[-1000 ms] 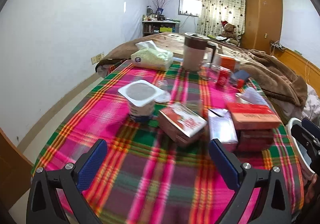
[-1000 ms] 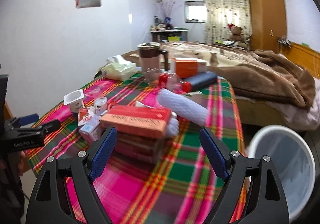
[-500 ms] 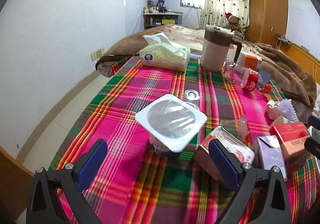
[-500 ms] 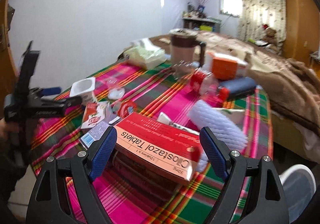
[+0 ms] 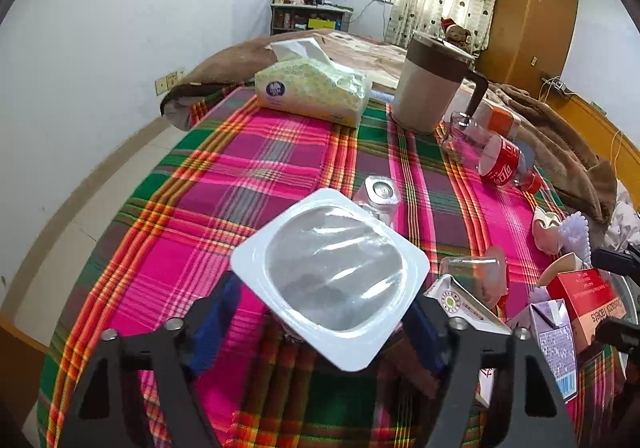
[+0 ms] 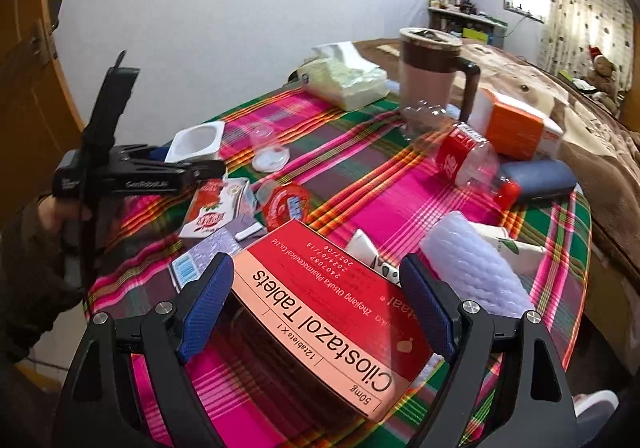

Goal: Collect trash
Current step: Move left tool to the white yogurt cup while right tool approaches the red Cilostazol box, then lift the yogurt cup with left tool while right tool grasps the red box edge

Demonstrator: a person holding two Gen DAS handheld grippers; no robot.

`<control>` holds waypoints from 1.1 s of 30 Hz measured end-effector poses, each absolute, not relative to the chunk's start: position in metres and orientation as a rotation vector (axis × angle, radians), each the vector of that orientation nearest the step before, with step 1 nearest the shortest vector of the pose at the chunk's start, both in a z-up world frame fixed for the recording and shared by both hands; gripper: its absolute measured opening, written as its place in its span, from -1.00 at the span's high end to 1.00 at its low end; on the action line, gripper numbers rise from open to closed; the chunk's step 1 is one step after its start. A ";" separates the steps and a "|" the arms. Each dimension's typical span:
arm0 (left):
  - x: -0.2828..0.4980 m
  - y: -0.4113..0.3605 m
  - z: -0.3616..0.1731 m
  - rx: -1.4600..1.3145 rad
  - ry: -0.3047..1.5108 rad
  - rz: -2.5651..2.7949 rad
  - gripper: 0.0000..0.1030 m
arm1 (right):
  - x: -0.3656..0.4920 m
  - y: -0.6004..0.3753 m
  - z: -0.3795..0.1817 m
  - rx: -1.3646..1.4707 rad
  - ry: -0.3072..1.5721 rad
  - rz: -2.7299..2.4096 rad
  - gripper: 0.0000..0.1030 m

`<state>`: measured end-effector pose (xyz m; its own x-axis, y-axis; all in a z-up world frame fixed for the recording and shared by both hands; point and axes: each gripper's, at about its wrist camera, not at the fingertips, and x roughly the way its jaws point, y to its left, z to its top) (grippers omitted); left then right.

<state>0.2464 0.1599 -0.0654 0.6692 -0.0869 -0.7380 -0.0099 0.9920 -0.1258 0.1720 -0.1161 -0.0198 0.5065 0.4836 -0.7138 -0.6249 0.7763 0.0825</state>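
White thin-walled plastic is what the left hand-held gripper (image 5: 326, 318) has to deal with: an empty yogurt cup (image 5: 330, 280) stands on the table (image 5: 248, 163) between its blue pads (image 5: 214, 318), with its square rim overhanging them. The jaws are spread wide on either side of the cup body, which the rim hides, so I cannot tell whether the pads touch it. It should be very light and easily crushed; I would squeeze gently on the body just below the rim, where the flange stiffens it, because the smooth sides may slip. The right hand-held gripper (image 6: 316, 306) is also wide open, straddling a red Cilostazol tablet box (image 6: 336, 312) without clamping it. That carton looks light and fairly stiff, best pinched across its long flat sides. Just beyond lie a red-and-white carton (image 6: 212, 215), a white foam sleeve (image 6: 476, 268) and a clear cola bottle (image 6: 460, 155) on its side, round and likely to roll. Farther back stand a tissue pack (image 5: 312, 91) and a brown-banded jug (image 5: 430, 87).
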 end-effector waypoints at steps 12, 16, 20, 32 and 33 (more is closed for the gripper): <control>0.251 0.159 -0.069 -0.136 0.855 -0.068 -0.34 | 0.154 -0.136 -0.024 -0.104 0.853 0.776 -0.68; 0.249 0.156 -0.068 -0.118 0.851 -0.057 -0.34 | 0.144 -0.139 -0.029 -0.091 0.866 0.785 -0.68; 0.250 0.157 -0.071 -0.126 0.859 -0.052 -0.34 | 0.125 -0.139 -0.038 -0.149 0.860 0.749 -0.68; 0.248 0.155 -0.075 -0.150 0.875 -0.062 -0.07 | 0.094 -0.162 -0.051 -0.022 0.817 0.637 -0.50; 0.248 0.155 -0.075 -0.149 0.875 -0.060 -0.07 | 0.091 -0.161 -0.052 -0.018 0.816 0.632 -0.41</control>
